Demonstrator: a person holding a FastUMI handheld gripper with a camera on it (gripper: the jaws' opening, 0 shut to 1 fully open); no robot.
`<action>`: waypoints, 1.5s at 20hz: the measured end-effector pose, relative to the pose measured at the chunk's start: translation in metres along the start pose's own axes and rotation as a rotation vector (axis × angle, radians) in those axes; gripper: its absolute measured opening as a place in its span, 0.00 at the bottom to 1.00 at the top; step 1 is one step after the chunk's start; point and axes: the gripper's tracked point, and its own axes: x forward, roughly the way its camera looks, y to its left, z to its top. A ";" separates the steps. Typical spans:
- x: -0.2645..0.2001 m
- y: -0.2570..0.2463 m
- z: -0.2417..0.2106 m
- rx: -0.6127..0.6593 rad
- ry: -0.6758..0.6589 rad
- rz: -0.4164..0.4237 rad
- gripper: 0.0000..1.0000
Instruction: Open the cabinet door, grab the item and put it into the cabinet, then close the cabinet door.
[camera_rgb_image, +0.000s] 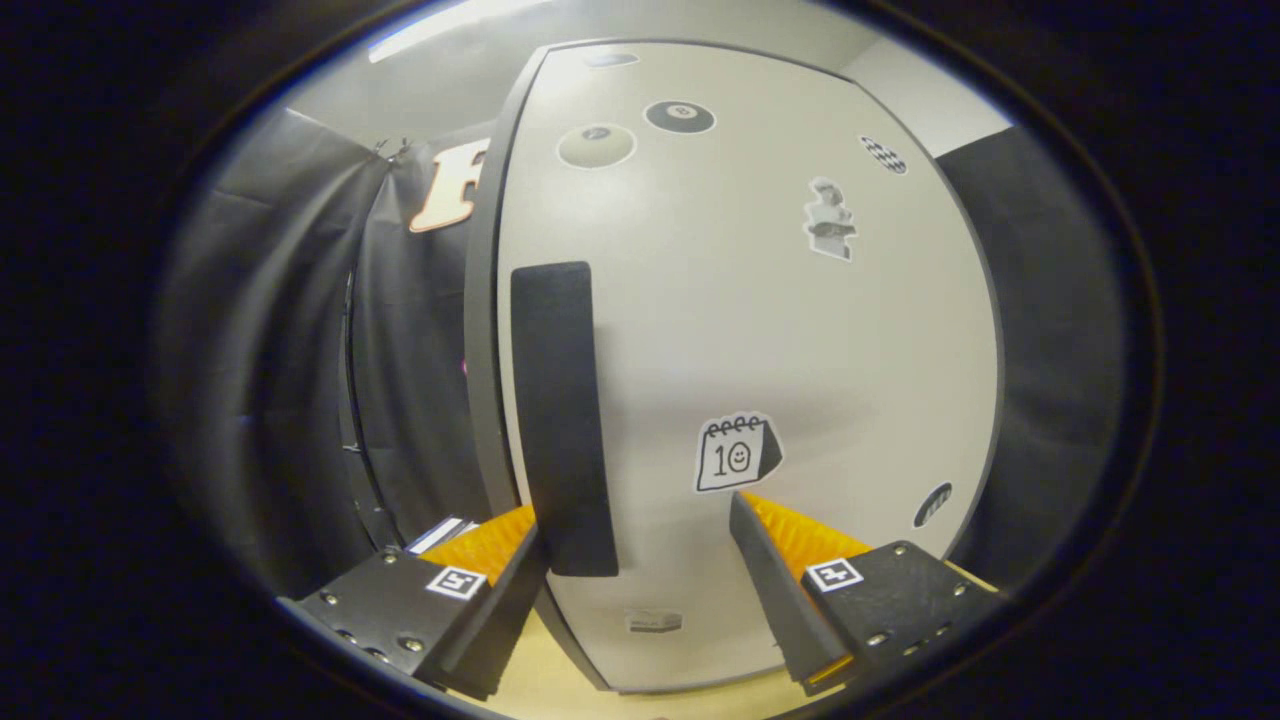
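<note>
The claw (635, 545) stands spread wide and holds nothing, its two fingers to either side of the lower end of the dark handle strip (562, 420) on the cabinet door (760, 340); the left finger lies just beside that strip, seemingly against the door's edge, and the right finger points at the door face well to the strip's right; whether either finger touches the door I cannot tell. Such a spread, straddling the handle, suits a hold on it, either to pull the door open or having just pushed it home; the door lies flush and closed, so the scene fits both a door yet to be opened and one shut again with the item inside, and which one cannot be settled. The item itself I cannot pick out; a small white and dark thing (440, 534) peeps out behind the left finger, to the left of the handle, too hidden to name.

Counted: one door, one handle strip, two fingers, each bearing one square marker; stickers on the door number about seven: two balls up above the handle, a checkered oval and a pale figure to its upper right, a calendar (737, 453) just right of its foot, a dark oval further right, and a faint label below. The cabinet stands on a pale wooden bench (545, 685), beneath the handle.
</note>
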 end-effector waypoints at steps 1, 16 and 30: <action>-0.001 -0.001 0.000 -0.001 0.001 -0.001 1.00; -0.118 -0.035 0.034 -0.027 -0.010 -0.022 1.00; -0.251 -0.081 0.052 -0.052 -0.033 -0.138 1.00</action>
